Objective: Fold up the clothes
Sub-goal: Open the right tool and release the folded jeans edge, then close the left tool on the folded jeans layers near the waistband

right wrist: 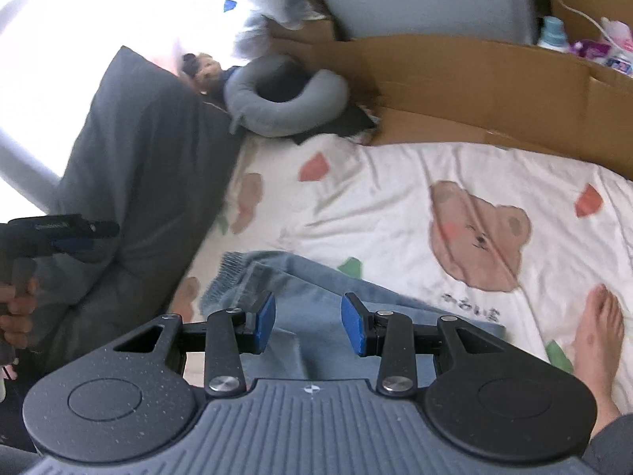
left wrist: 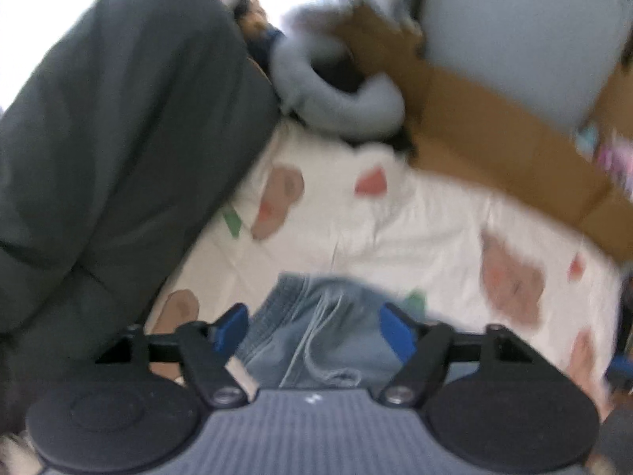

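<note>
Between the spread jaws of the left gripper (left wrist: 312, 326) and under the half-open, empty right gripper (right wrist: 308, 322), the jeans (right wrist: 316, 297) lie on the bear-print sheet (right wrist: 395, 182), near the grey duvet (right wrist: 150, 150). Neither gripper pinches the denim. The jeans look only partly folded, frayed hem showing, so the folding seems mostly left to do.

left gripper (left wrist: 312, 326) angled steeply down, blue pads spread wide with nothing pinched, right gripper (right wrist: 308, 324) tilted down too, jaws roughly half apart and empty, left hand (right wrist: 16, 308) gripping its handle at the left edge, bare foot (right wrist: 597, 328) lower right
</note>
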Action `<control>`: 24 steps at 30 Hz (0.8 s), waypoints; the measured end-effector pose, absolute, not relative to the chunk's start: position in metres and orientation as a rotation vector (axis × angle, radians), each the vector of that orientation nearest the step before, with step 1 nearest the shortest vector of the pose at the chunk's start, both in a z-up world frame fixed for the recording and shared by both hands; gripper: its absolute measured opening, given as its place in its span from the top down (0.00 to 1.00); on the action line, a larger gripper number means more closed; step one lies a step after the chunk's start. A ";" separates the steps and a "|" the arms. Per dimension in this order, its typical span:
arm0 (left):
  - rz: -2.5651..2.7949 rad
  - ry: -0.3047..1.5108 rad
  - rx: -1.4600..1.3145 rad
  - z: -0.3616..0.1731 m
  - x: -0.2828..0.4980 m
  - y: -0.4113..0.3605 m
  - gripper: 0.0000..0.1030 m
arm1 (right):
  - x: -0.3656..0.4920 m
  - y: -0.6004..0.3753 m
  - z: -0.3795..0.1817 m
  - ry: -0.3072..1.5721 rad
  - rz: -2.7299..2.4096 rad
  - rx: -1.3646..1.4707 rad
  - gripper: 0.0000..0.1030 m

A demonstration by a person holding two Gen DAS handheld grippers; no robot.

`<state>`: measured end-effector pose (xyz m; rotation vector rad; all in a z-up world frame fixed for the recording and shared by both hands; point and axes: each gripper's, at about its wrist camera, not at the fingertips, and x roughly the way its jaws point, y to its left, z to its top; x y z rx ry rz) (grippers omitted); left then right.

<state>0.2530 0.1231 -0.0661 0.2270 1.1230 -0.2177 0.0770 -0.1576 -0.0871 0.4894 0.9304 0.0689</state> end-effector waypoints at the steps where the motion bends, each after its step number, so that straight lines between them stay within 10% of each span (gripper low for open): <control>1: -0.240 1.125 0.250 -0.073 0.255 0.117 0.26 | 0.073 -0.158 -0.093 0.930 0.056 0.485 0.57; 24: -0.394 1.119 0.242 -0.241 0.310 0.133 0.27 | 0.090 -0.068 -0.284 1.080 0.170 0.619 0.53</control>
